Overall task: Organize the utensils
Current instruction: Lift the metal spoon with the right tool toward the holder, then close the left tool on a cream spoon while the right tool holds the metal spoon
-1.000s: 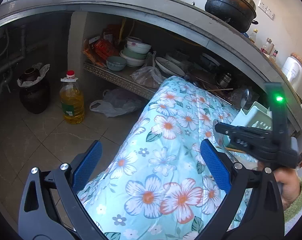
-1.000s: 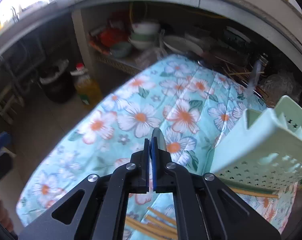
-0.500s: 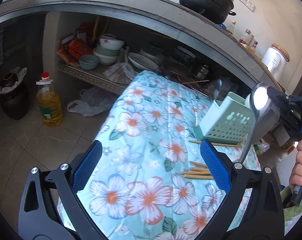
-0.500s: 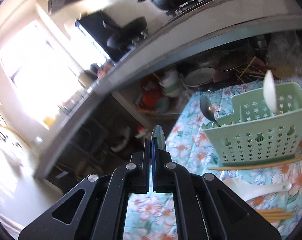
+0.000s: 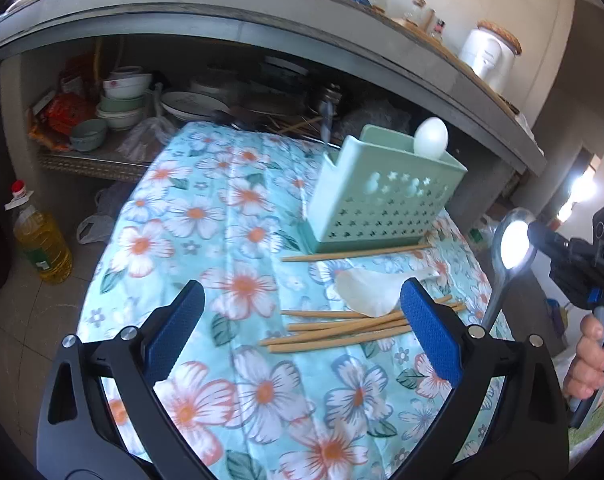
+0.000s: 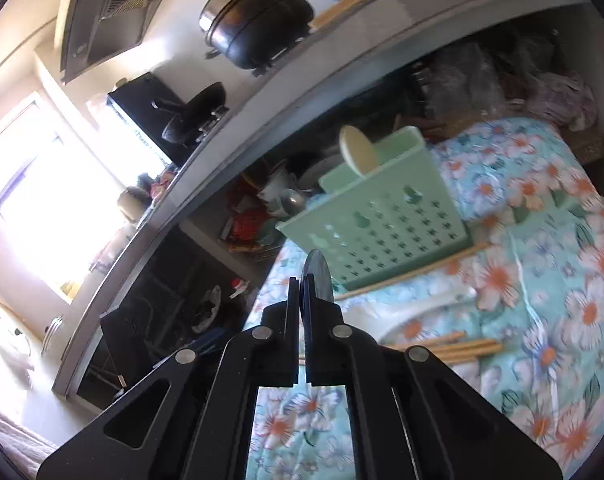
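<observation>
A mint green utensil caddy [image 5: 381,196] stands on the floral cloth [image 5: 230,240], with a white spoon [image 5: 431,142] and a metal utensil standing in it. Several wooden chopsticks [image 5: 341,330] and a white ladle spoon [image 5: 369,292] lie on the cloth in front of it. One chopstick [image 5: 353,253] lies against the caddy's base. My left gripper [image 5: 300,332] is open and empty above the chopsticks. My right gripper [image 6: 302,288] is shut on a metal spoon [image 5: 511,248], held in the air right of the table. The caddy [image 6: 377,224] shows tilted in the right wrist view.
A concrete counter [image 5: 262,24] runs behind the table with bowls and plates [image 5: 122,100] on the shelf beneath. An oil bottle [image 5: 42,240] stands on the tiled floor at left. A black pot [image 6: 254,24] sits on the counter.
The left gripper has swung right, bringing the caddy, chopsticks and ladle into full view. The right gripper, with the metal spoon, has pulled back right of the table and rolled.
</observation>
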Motion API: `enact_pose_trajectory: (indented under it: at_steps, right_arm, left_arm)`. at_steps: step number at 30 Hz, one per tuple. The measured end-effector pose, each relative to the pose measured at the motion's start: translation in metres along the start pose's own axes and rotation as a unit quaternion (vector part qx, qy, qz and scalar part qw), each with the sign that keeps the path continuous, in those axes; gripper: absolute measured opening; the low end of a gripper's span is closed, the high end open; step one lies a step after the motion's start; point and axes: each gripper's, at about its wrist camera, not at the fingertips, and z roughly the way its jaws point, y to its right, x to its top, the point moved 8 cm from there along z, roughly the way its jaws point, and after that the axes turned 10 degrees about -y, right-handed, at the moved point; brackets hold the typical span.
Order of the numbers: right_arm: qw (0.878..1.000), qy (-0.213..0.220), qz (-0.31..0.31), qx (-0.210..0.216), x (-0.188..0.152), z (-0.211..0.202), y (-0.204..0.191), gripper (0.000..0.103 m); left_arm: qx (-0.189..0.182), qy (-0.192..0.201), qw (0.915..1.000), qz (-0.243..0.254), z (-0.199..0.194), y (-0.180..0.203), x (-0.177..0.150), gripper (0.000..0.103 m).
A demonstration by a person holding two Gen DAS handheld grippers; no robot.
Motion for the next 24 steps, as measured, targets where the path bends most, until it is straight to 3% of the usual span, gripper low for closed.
enact_pose_trajectory:
  at_steps: [11, 19, 24]
  right_arm:
    - [1.0, 0.022, 0.0, -0.001, -0.009, -0.016, 0.018, 0.002]
    - [0.999, 0.027, 0.019, 0.024, -0.008, -0.02, 0.03, 0.002]
    - [0.999, 0.027, 0.026, 0.039, -0.007, -0.018, 0.032, 0.002]
  left_arm:
    - [-0.025, -0.059, 0.9979, -0.011, 0.052, 0.026, 0.021, 0.094]
    - [-0.059, -0.134, 0.9885, -0.039, 0.096, 0.033, 0.018, 0.056]
    - [-0.051, -0.162, 0.9845, -0.043, 0.114, 0.033, 0.009, 0.039]
